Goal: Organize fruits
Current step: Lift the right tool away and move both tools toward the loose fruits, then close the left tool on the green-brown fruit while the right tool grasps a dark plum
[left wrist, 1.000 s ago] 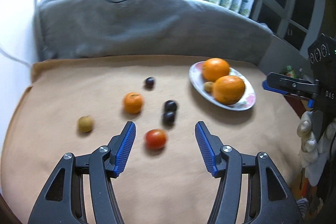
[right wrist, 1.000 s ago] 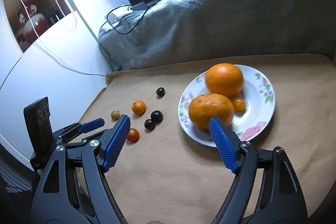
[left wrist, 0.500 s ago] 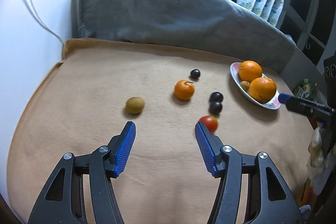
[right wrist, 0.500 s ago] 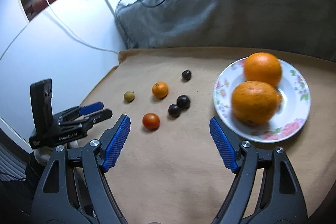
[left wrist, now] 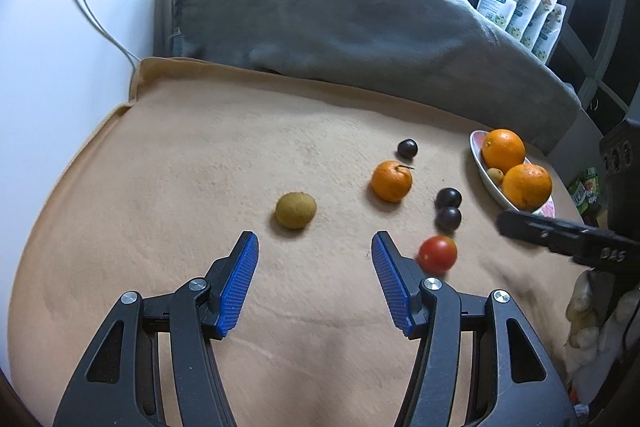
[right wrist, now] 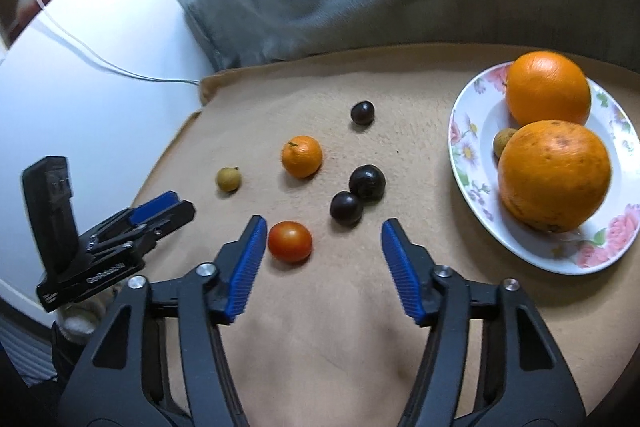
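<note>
The right tool (right wrist: 322, 251) hangs over the tan blanket (right wrist: 304, 339) with its jaws part-way apart and nothing between them; they have just been narrowing. The tomato (right wrist: 289, 241) lies just beside its left pad, outside the gap. The left tool (left wrist: 315, 269) is also part-way apart and empty, aimed at the brown fruit (left wrist: 295, 209) lying ahead of its gap.

Loose on the blanket are the tomato, the brown fruit, a mandarin (right wrist: 301, 156) and three dark fruits: two touching (right wrist: 357, 194) and one (right wrist: 362, 112) farther back. The plate (right wrist: 466, 163) at the right holds two oranges (right wrist: 554, 175) and a small brown fruit.

Risks, as I judge them:
- The tomato sits off-centre to the right tool. Closing here could miss it or nudge it with the left pad, and a round fruit would roll.
- The two tools are near each other around the tomato, so reaching together could knock them.
- A hard squeeze could split the tomato; a loose one could drop it
- The plate is crowded by the oranges, so a fruit set on the rim could roll off
</note>
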The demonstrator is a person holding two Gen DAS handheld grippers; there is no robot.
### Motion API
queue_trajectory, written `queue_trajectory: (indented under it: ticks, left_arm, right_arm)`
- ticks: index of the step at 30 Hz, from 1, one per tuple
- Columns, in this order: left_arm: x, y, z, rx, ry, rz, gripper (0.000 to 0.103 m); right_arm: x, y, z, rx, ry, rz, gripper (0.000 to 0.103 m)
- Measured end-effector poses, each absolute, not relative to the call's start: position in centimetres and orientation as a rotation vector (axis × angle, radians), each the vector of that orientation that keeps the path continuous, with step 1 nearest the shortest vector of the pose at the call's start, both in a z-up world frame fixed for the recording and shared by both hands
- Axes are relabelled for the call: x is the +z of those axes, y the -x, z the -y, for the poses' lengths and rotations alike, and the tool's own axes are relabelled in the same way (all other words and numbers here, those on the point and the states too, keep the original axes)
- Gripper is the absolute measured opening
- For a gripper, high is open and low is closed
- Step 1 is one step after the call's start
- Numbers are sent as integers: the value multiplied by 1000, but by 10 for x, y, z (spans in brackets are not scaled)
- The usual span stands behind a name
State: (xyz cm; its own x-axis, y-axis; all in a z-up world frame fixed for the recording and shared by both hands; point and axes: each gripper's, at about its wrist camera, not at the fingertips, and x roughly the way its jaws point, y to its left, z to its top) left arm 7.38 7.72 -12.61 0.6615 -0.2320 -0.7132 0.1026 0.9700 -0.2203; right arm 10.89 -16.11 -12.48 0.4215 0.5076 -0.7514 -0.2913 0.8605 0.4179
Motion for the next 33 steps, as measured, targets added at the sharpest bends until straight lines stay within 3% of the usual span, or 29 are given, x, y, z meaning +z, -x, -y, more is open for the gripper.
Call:
queue_trajectory:
  ticks: [12,33]
  left_arm:
    - [-139,-94,-82,-198,177,-857,58]
    - [-156,-119,-79,-189,161,-908,53]
  right_arm:
    - [-145,-125,146,448,-180,-1043,37]
    - [-158,-139,132,423,-124,-1056,30]
